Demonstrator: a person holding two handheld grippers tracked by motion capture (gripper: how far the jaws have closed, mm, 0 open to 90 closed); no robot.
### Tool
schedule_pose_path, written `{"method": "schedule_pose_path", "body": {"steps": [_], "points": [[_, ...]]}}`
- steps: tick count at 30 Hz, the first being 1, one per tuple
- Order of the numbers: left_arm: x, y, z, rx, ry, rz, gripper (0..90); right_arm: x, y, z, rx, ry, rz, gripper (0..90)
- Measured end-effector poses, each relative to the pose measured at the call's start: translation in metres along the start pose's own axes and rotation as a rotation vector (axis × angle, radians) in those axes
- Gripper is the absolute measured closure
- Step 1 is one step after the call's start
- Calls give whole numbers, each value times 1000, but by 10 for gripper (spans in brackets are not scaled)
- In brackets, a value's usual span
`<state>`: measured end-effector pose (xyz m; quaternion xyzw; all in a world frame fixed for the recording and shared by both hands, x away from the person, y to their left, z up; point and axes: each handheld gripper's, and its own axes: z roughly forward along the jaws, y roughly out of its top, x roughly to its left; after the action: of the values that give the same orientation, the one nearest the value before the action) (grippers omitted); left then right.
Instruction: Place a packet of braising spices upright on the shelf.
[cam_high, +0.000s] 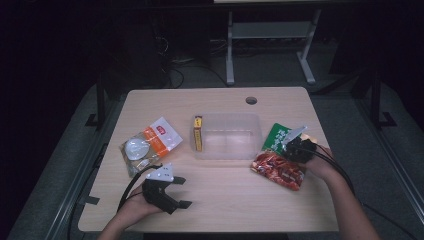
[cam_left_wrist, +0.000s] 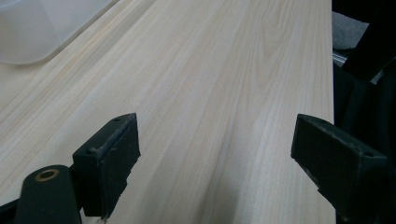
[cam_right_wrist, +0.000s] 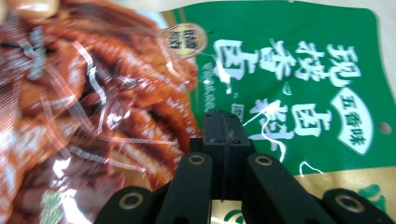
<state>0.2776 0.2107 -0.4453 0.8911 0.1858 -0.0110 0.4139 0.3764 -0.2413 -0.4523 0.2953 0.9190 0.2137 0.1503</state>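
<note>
Snack pouch (cam_high: 280, 167) — green top, clear window over reddish-brown food — lies flat near the right edge of the wooden table (cam_high: 225, 200), just right of the clear plastic bin (cam_high: 227, 136). Right gripper (cam_high: 296, 146) sits low over the pouch's green end; in the right gripper view its black jaws are pressed together, tips right at the boundary between the green print (cam_right_wrist: 299, 60) and the red window, nothing visibly pinched between them. Whether the tips touch the film cannot be told. Left gripper (cam_high: 181, 192) rests near the table's front left, jaws wide apart over bare wood — nothing between them, a bin corner (cam_left_wrist: 42, 28) farther off. A yellow box (cam_high: 198, 133) stands against the bin's left inner wall. An orange-and-clear packet (cam_high: 148, 144) lies left of the bin, well apart from the pouch.
</note>
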Motion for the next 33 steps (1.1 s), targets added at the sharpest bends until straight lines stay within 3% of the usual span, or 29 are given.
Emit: {"method": "schedule_pose_path", "body": {"steps": [1, 6, 12, 18, 22, 25, 28, 31, 33], "points": [[0, 0, 0, -1, -2, 0, 150, 4, -1, -1, -2, 6, -21, 900], [0, 1, 1, 2, -3, 5, 149, 20, -6, -7, -17, 26, -40, 900], [0, 2, 2, 6, -7, 7, 149, 27, -4, -9, -8, 45, -73, 900], [-1, 1, 1, 5, -11, 8, 150, 46, -1, -12, -25, 126, -118, 900], [-2, 1, 2, 3, -11, 16, 150, 54, 4, -11, -38, 119, -152, 900], [-2, 1, 1, 5, -10, 18, 150, 43, 3, -11, -72, 89, -120, 900], [0, 2, 1, 3, -5, 10, 149, 21, 1, -14, -118, 14, -30, 900], [-1, 2, 1, 0, -6, 11, 149, -3, 1, -11, -127, -62, 35, 900], [-1, 2, 1, 0, -7, 14, 150, -19, -1, -7, -143, -81, 89, 900]]}}
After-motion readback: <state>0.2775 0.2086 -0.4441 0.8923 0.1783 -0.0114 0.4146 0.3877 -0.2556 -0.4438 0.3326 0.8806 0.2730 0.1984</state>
